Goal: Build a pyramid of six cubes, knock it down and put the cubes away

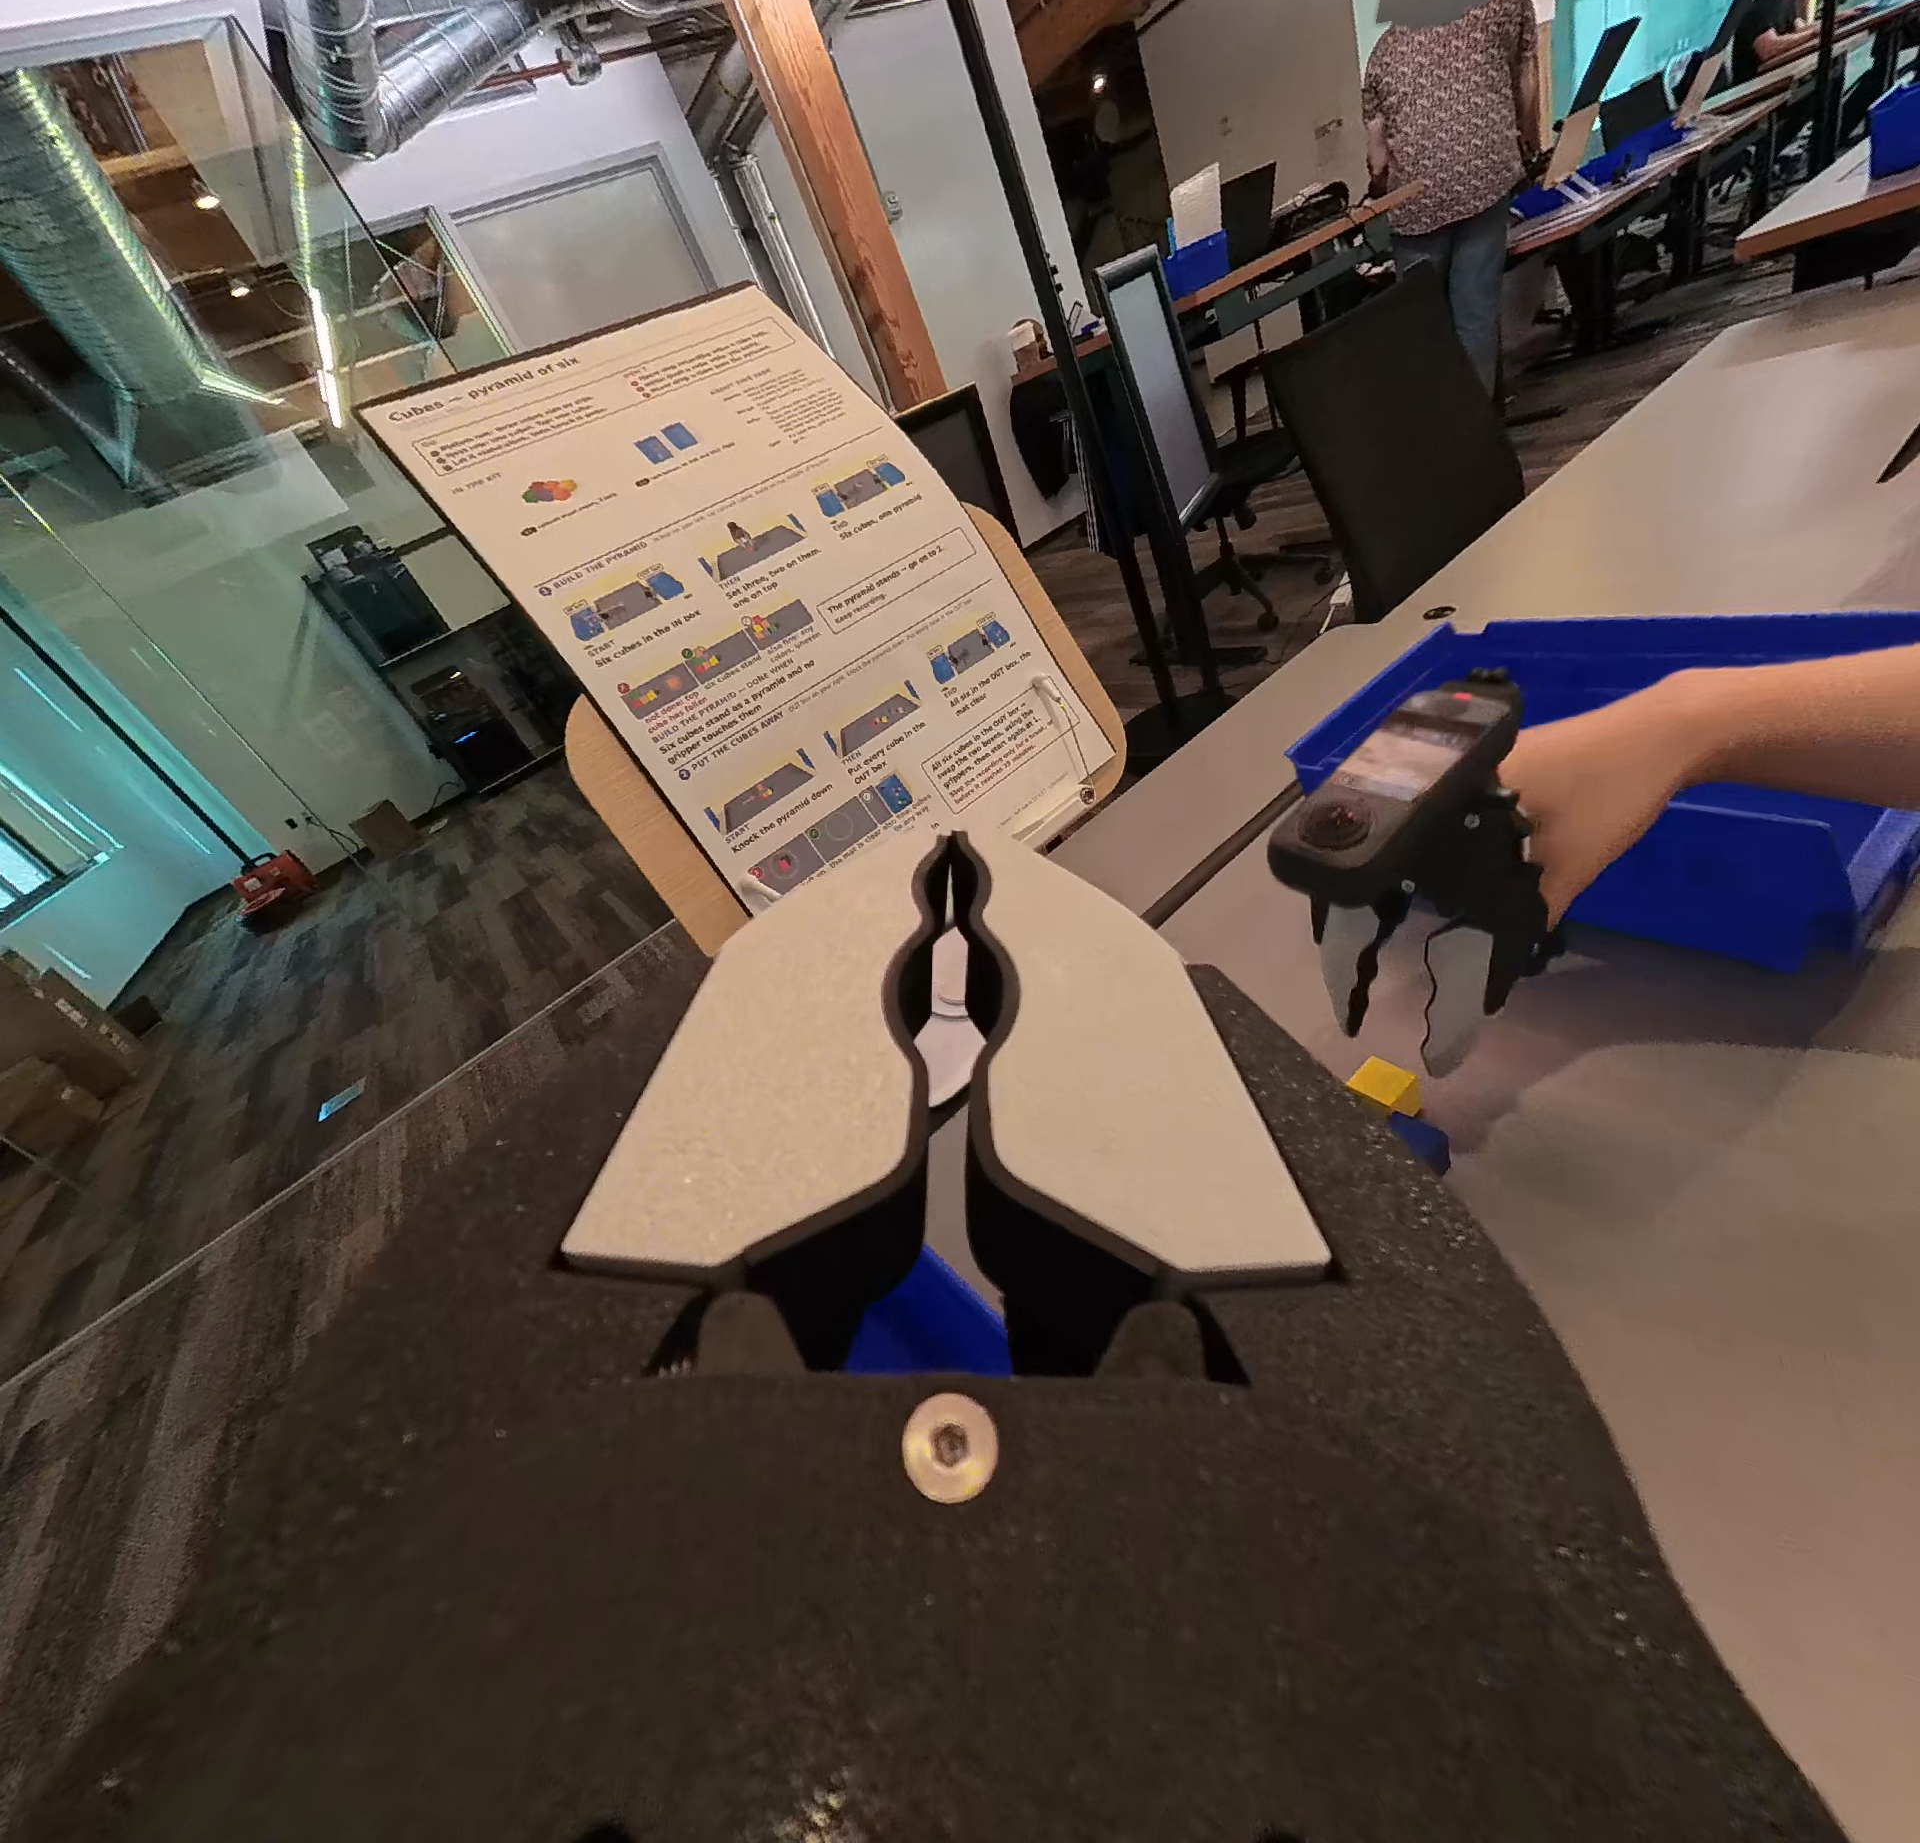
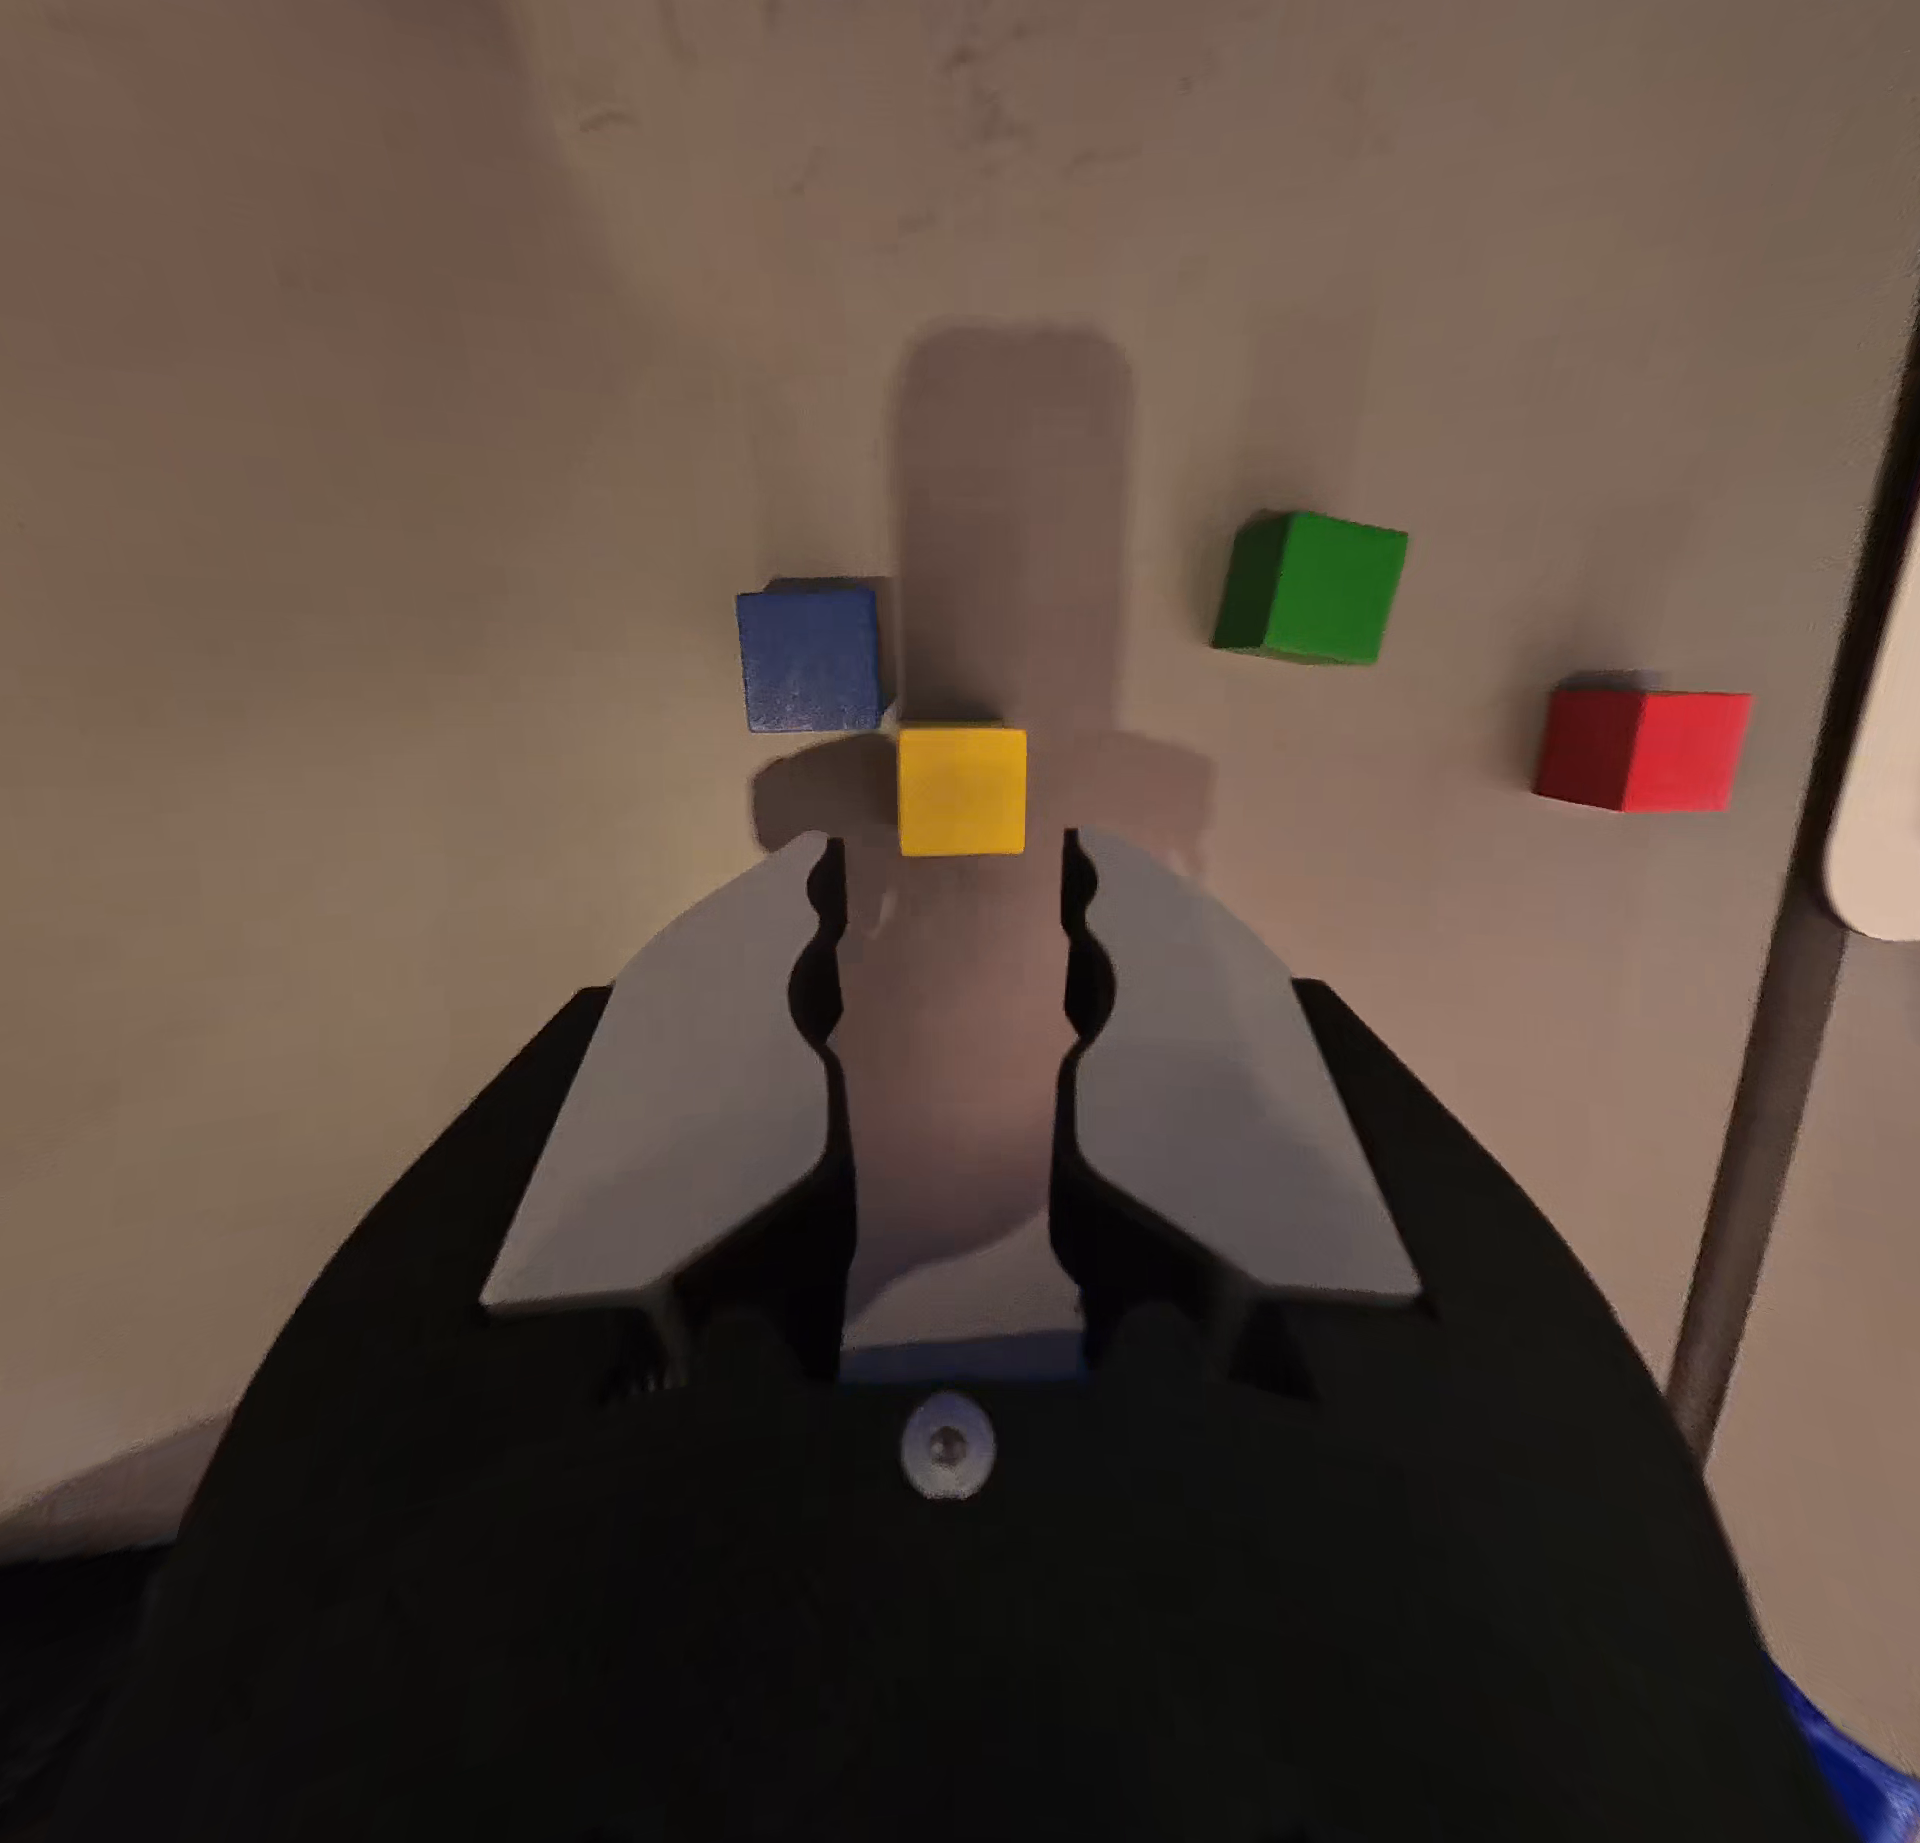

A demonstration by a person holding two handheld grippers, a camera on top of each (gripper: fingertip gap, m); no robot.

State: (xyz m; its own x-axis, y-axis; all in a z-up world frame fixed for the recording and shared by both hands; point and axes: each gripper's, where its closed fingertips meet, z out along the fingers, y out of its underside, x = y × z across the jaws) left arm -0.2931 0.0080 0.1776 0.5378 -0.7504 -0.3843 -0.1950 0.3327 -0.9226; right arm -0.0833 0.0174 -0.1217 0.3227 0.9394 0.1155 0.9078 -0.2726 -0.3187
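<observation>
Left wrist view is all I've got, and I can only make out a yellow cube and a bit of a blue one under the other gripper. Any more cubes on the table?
Observer: Yes. A green cube and a red cube lie apart, to the right of the yellow cube.
Operator: Is the right gripper holding anything?
Observer: No. The right gripper is open and empty, with the yellow cube just beyond its fingertips.
Operator: Are yellow and blue stacked?
Observer: No. The blue cube sits on the table beside the yellow one, corners nearly meeting.
</observation>
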